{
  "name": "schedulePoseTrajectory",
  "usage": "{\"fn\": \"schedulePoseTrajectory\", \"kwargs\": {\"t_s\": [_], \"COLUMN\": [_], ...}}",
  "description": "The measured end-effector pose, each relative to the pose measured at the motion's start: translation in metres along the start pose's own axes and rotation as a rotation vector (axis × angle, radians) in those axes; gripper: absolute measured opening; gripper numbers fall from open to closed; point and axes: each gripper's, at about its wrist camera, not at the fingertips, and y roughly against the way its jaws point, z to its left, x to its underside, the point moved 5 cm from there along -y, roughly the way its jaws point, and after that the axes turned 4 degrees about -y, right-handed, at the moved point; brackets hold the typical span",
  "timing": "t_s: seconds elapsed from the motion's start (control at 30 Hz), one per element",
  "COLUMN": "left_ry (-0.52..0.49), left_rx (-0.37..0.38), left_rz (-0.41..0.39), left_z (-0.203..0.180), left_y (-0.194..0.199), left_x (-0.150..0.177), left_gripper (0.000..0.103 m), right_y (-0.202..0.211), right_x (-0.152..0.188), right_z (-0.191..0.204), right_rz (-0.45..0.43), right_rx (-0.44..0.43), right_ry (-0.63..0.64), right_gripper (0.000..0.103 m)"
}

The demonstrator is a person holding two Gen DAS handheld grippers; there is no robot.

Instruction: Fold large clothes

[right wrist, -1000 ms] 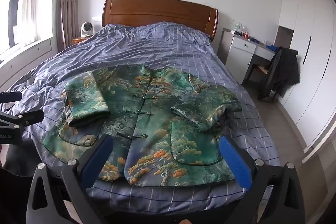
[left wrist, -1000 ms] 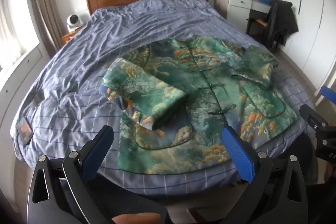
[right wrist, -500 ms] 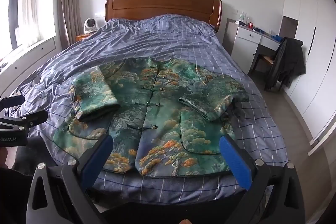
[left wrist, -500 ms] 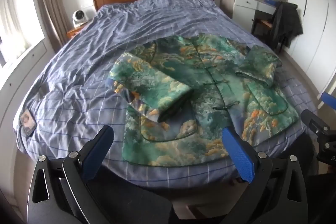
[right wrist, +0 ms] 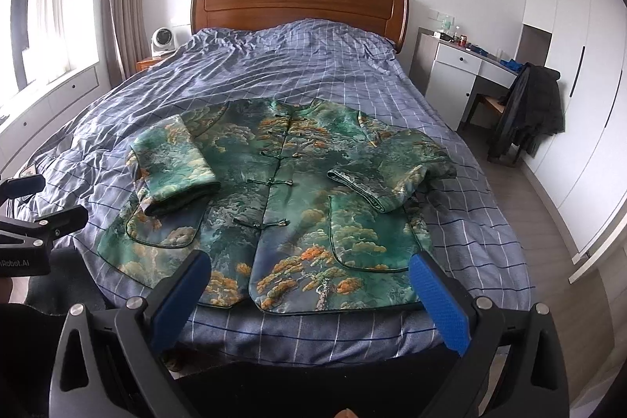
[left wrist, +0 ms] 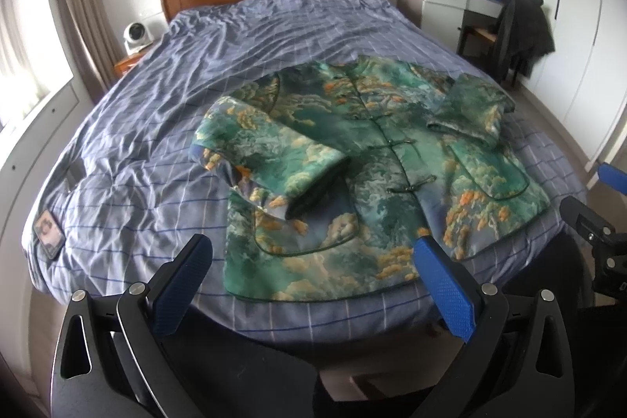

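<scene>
Garment: a green brocade jacket with orange tree print and knotted front fastenings (right wrist: 274,206) is lying face up at the foot end of the bed with the blue checked cover (right wrist: 313,65), its hem running along the foot edge.
Sleeves: the left sleeve (left wrist: 270,159) and the right sleeve (right wrist: 392,175) are both lying folded inward across the chest panels.
Left gripper: the left gripper (left wrist: 309,277) is hovering off the foot edge, jaws spread wide, gripping nothing.
Right gripper: the right gripper (right wrist: 309,292) is hovering likewise beyond the hem, jaws spread wide, empty.
Step in hand: judged to be the approach for the lengthwise fold, hem toward collar.
Method advised: each gripper should be taking one hem corner, catching every layer of the thick cloth; both should be lifting together and travelling evenly toward the headboard side, so the folded sleeves are not dragging out of place.
Risk: the slippery brocade may be sliding from a shallow pinch.
Change from earlier frame: both cameras are sitting farther back from the foot edge than a second ago, the jacket is appearing smaller and more fully in view; jaw spread and sleeve positions are remaining unchanged.
</scene>
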Motion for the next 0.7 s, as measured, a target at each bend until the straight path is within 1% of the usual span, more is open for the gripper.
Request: {"fn": "schedulePoseTrajectory", "kwargs": {"t_s": [0.47,0.7], "left_ry": [0.001,0.001], "left_rx": [0.000,0.000], "left_rz": [-0.001,-0.002], "left_z": [-0.0031,-0.0051], "left_y": [0.0007,0.0014], "left_x": [0.0015,0.0030], "left_gripper": [0.102,0.102], "right_y": [0.0087,0.0092], "right_x": [-0.0030,-0.0030], "right_z": [0.0010,0.0008], "right_rz": [-0.030,-0.032], "right_rx": [0.012,0.012], "right_ry": [0.004,0.004], "right_gripper": [0.103,0.103]}}
